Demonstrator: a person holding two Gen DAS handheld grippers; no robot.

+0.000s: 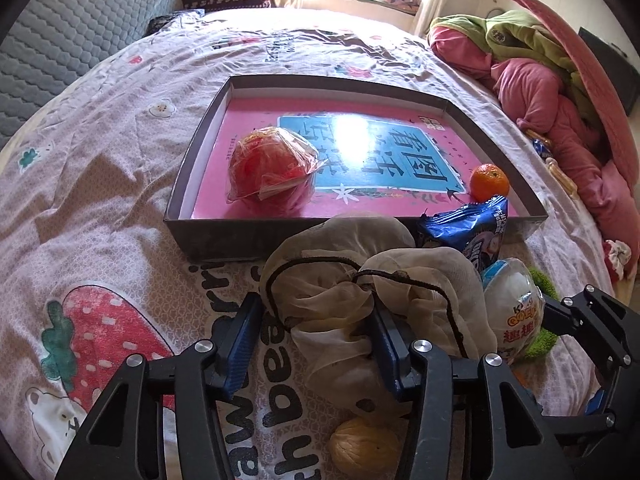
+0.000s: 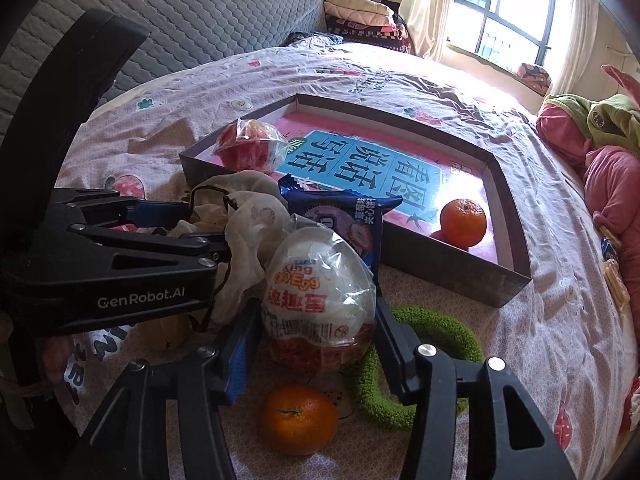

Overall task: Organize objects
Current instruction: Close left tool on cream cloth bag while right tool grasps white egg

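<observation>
The left gripper (image 1: 310,342) has its blue pads pressed into a crumpled cream mesh pouch (image 1: 344,292) with a dark drawstring. The right gripper (image 2: 316,344) clamps a white egg-shaped toy (image 2: 320,300) in clear wrap — red print across its lower half. Both sit on the patterned bedsheet (image 1: 100,184), just in front of a shallow dark box (image 1: 216,236). Inside it lie a wrapped red apple (image 1: 272,172) and a tangerine (image 1: 489,182); a blue snack packet (image 2: 340,216) leans on the box's near wall, and another tangerine (image 2: 298,418) lies below the egg.

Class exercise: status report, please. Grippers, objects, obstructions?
Left gripper closing on mesh pouch. Right gripper around toy egg. Snack packet leans against the box.
</observation>
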